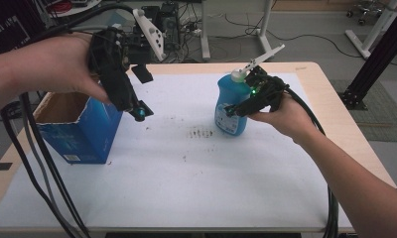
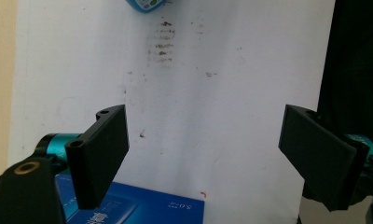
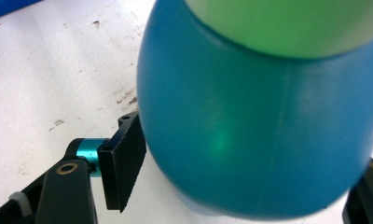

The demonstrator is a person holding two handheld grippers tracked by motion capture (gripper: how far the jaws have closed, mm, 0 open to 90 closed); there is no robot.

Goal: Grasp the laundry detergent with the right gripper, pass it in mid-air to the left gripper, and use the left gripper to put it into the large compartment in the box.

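The right hand-held gripper [image 1: 236,110] is clamped on a blue bottle [image 1: 231,101], one jaw pressed against each side of its body. The bottle stands upright near the middle of the white sheet [image 1: 186,173] that covers the counter [image 1: 330,104], and its white cap [image 1: 238,75] sits just below the gripper's grey plate. In the right gripper view the bottle's blue body [image 3: 259,135] bulges between the two jaws, touching both.

The left hand-held gripper [image 1: 139,110] hangs in the air with its jaws wide apart and nothing between them. It is just beside the right edge of an open blue cardboard box [image 1: 80,129], which stands at the left of the sheet, well apart from the bottle. In the left gripper view the box's blue edge [image 2: 142,207] lies below the spread jaws, and dark smudges [image 2: 162,39] mark the sheet farther on.
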